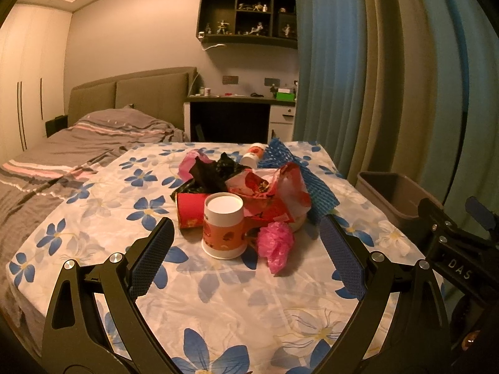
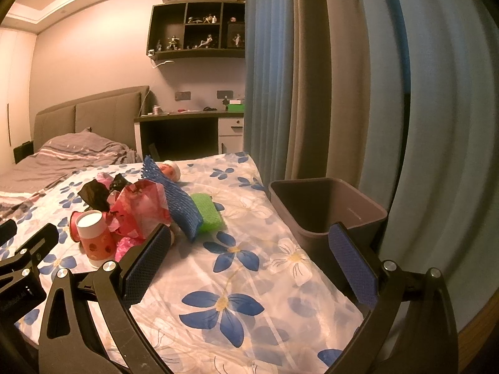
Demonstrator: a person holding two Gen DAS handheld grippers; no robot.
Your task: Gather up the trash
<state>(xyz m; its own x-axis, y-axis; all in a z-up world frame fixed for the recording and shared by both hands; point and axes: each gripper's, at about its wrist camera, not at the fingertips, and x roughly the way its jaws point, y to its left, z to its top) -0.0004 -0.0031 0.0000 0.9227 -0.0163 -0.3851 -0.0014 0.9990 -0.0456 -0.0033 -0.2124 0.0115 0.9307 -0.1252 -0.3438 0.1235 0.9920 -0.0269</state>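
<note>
A heap of trash lies on the flowered tablecloth [image 1: 218, 296]. Nearest stands an upturned orange paper cup [image 1: 223, 226] [image 2: 93, 238]. Beside it is a crumpled pink bag [image 1: 276, 243], and behind are a red cup on its side [image 1: 190, 213], a red-and-white wrapper [image 1: 274, 193] [image 2: 137, 207], black plastic [image 1: 215, 171], blue foam netting [image 1: 290, 168] [image 2: 177, 196], another cup lying down [image 1: 254, 154] and a green sponge [image 2: 207, 212]. A grey bin [image 1: 391, 194] [image 2: 327, 208] stands at the table's right edge. My left gripper [image 1: 246, 247] is open in front of the orange cup. My right gripper [image 2: 252, 255] is open between heap and bin.
A bed with grey striped bedding [image 1: 78, 149] lies left of the table. Blue and beige curtains [image 1: 374, 78] hang on the right, close behind the bin. A desk [image 1: 237, 106] and a wall shelf with figurines [image 1: 246, 18] are at the back.
</note>
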